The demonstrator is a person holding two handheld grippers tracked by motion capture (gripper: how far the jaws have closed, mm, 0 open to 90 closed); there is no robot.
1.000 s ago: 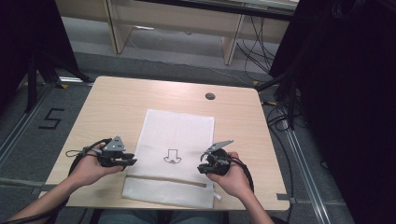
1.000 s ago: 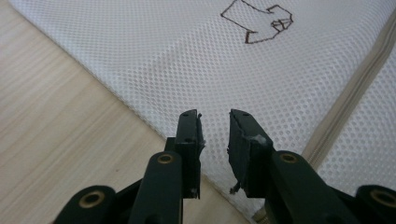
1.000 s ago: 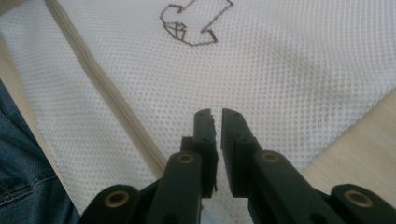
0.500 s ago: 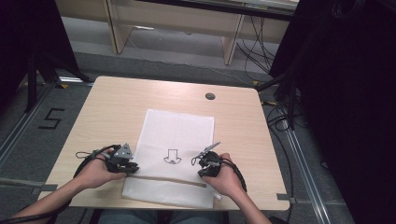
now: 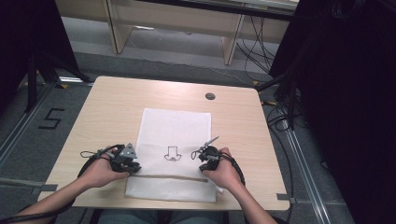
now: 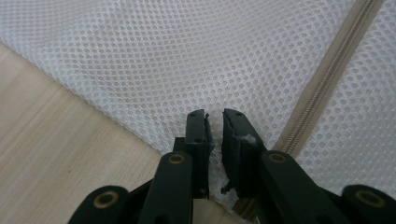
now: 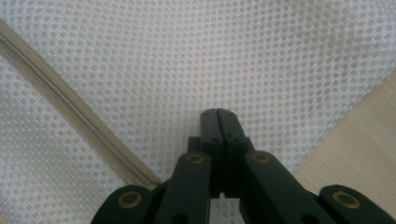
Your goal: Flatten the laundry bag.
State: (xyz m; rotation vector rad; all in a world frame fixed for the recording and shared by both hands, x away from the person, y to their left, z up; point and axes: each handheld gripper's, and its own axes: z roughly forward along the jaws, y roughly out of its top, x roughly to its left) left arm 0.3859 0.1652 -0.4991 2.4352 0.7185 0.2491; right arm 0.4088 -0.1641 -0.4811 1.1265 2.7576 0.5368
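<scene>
A white mesh bag [image 5: 175, 126] with a beige zipper [image 5: 168, 178] lies flat on the wooden table [image 5: 112, 102]. My left gripper [image 5: 133, 167] sits at the bag's left edge just above the zipper. Its jaws have just been closing, and in the left gripper view my left gripper [image 6: 215, 116] stands nearly together with a fold of mesh bunched low between the jaws. My right gripper [image 5: 202, 165] rests on the bag near its right edge. In the right gripper view my right gripper [image 7: 218, 112] has its jaws pressed together on the mesh, with the zipper [image 7: 70, 102] to their left.
A small dark outline drawing [image 5: 172, 154] marks the bag's middle. A round grommet [image 5: 210, 96] sits in the tabletop behind the bag. Bare wood [image 6: 56, 154] borders the bag on both sides. Cables and table legs stand on the floor beyond.
Both hands have sunk onto the bag and drawn slightly inward toward its edges near the zipper. The bag itself lies as before.
</scene>
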